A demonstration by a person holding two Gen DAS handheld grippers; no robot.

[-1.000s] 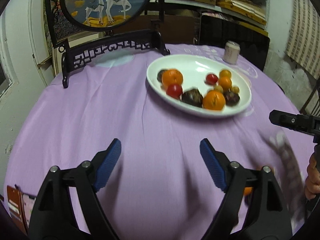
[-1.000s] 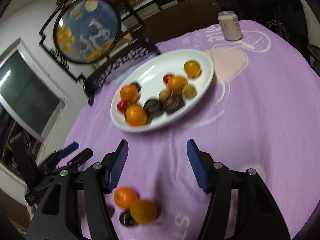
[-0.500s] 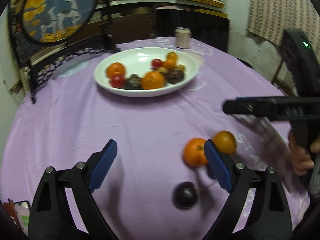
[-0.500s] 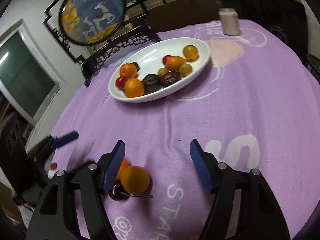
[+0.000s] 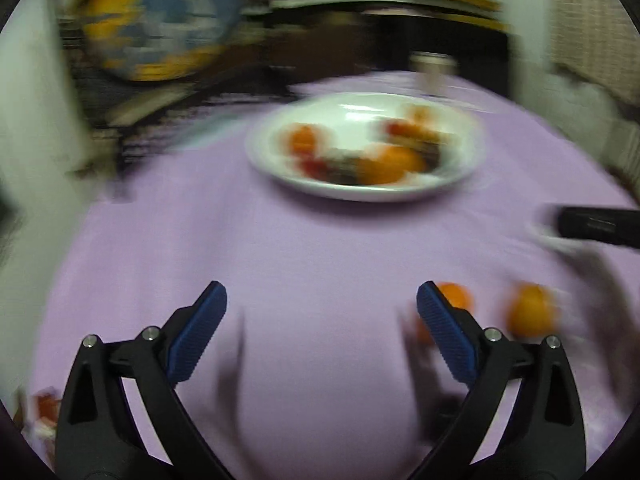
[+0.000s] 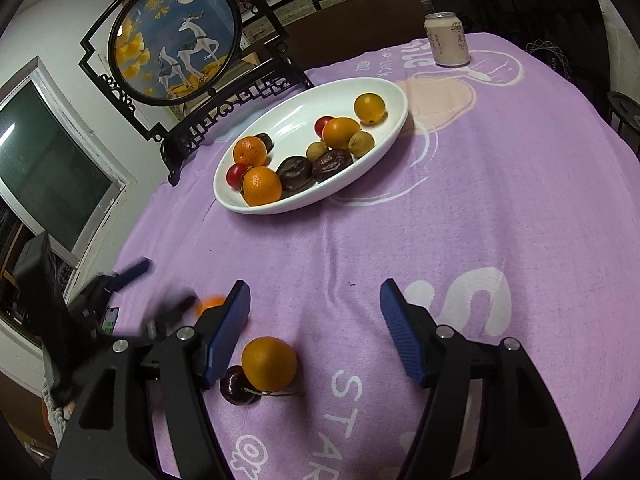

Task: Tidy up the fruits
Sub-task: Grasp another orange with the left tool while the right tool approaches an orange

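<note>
A white oval plate (image 6: 304,120) holds several oranges, tomatoes and dark fruits on the purple cloth. Near me lie a loose orange (image 6: 269,363), a dark cherry (image 6: 236,386) touching it, and a second orange (image 6: 210,304) half hidden behind my right gripper's left finger. My right gripper (image 6: 316,292) is open over bare cloth, with the fruits just left of it. The left wrist view is blurred: my left gripper (image 5: 320,296) is open, its jaws still opening, nothing between them. Two oranges (image 5: 530,312) lie beyond its right finger. The plate (image 5: 360,192) is farther ahead.
A drink can (image 6: 446,40) stands behind the plate. A round deer picture in a black carved stand (image 6: 176,40) sits at the table's far left edge. The left gripper (image 6: 160,288) shows blurred at the left of the right wrist view. A dark chair back rises beyond the can.
My left gripper's jaws have spread wider and it has swung, so the loose oranges now sit right of its right finger. The right gripper has hardly moved over the last half second.
</note>
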